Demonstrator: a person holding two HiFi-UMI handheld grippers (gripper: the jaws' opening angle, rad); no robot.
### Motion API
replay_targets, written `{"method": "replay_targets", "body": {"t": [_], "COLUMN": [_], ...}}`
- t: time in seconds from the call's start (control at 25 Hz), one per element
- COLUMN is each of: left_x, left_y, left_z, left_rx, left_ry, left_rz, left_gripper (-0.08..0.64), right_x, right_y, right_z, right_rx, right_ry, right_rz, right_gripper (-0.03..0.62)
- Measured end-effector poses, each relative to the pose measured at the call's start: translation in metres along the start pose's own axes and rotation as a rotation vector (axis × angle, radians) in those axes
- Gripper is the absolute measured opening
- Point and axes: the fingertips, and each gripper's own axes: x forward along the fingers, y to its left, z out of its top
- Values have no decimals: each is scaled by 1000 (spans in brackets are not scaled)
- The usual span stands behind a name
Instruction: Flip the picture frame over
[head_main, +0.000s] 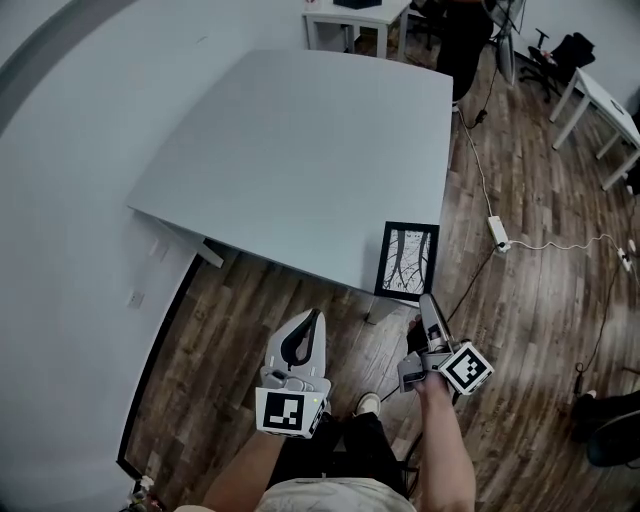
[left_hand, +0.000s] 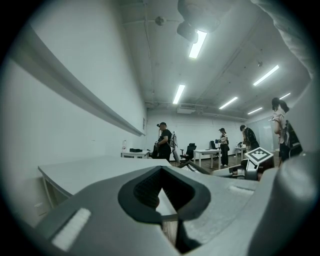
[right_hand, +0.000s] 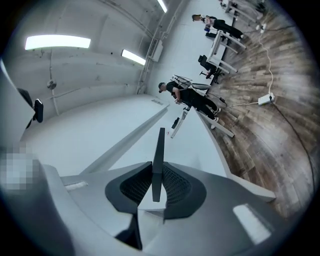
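Right gripper view: the right gripper (right_hand: 158, 172) is clenched on the picture frame (right_hand: 159, 142). The frame shows edge-on as a thin dark slat pinched between the ribbed pads (right_hand: 176, 182). Seen from the head view, the frame sits at the near right corner of the table (head_main: 300, 170), picture side up, with its near edge past the table's rim where the jaws take it. The left gripper (head_main: 317, 314) hangs off the table's near edge, well apart from the frame, jaws together on nothing.

The grip is on one narrow edge only, so the frame will probably want to swing about the pads. A firm pinch and a slow roll of the wrist would suit, with the frame raised high enough that its far edge clears the table. The left gripper could steady that free edge. Landing it further in from the corner looks safer.

The frame's back is not shown, so a stand or hanger there cannot be ruled out. How deep the pads bite is hidden. Whether the far edge rests on the table or hangs above it, I cannot tell.
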Motion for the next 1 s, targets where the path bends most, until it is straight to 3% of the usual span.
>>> {"method": "replay_targets", "body": {"t": [0.16,0.4,0.6,1.0], "left_x": [-2,-2,-1,-2], "left_y": [-1,2,3,10], "left_z": [7,13,15,9], "left_rx": [-3,-7,-13,-19], "left_ry": [-14,-28,-34,-26], "left_rz": [-3,-1,-1,15], "left_gripper": [0,0,0,0], "right_x": [-1,-7,-1,17], "right_y": [12,-2,1,-1], "right_z": [12,18,20,14], "right_rx": [-62,-213,-430,-954], "right_ry": [6,72,147,316], "right_rz": [-6,-185,-261,-412], "right_gripper": [92,92,91,91]}}
